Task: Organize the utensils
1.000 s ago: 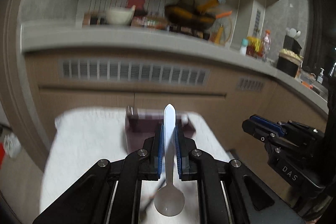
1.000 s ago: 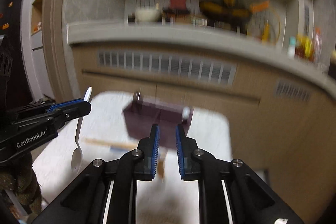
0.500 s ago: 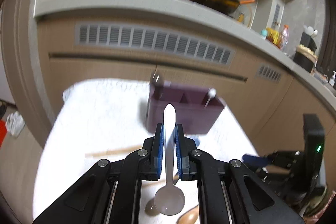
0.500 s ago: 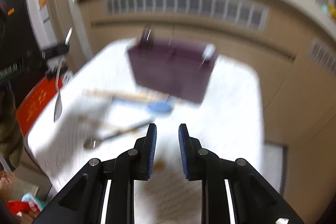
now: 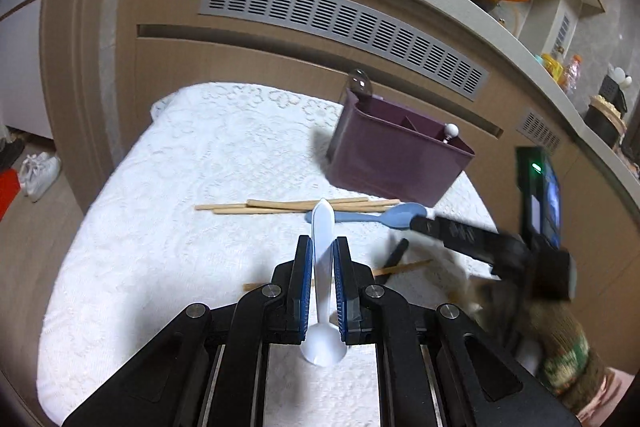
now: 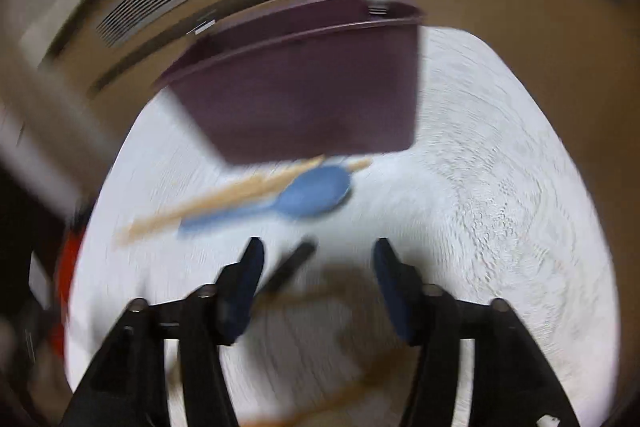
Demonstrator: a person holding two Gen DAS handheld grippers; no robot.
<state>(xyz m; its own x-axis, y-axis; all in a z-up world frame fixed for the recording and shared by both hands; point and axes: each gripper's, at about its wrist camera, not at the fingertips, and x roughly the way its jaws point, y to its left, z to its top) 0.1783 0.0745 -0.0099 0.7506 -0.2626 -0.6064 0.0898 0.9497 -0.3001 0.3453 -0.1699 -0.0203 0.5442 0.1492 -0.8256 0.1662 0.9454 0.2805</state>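
A: What is on the desk (image 5: 132, 227)?
B: A purple bin (image 5: 394, 157) upper right. In front lie chopsticks (image 5: 280, 206), touching a blue spoon (image 5: 376, 215).
A: And the grippers?
B: The left hand-held gripper (image 5: 322, 269) pinches a white spoon (image 5: 322, 291). The right hand-held gripper (image 6: 318, 263) is opening, nothing pinched.

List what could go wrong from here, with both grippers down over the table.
1. The left gripper pinches the white spoon by its thin handle, bowl hanging free; it may swivel or slip.
2. The right gripper, jaws opening, nears the crowded blue spoon, chopsticks and a dark-handled utensil; it may grab or scatter the wrong one.
3. The purple caddy is close and could get knocked.
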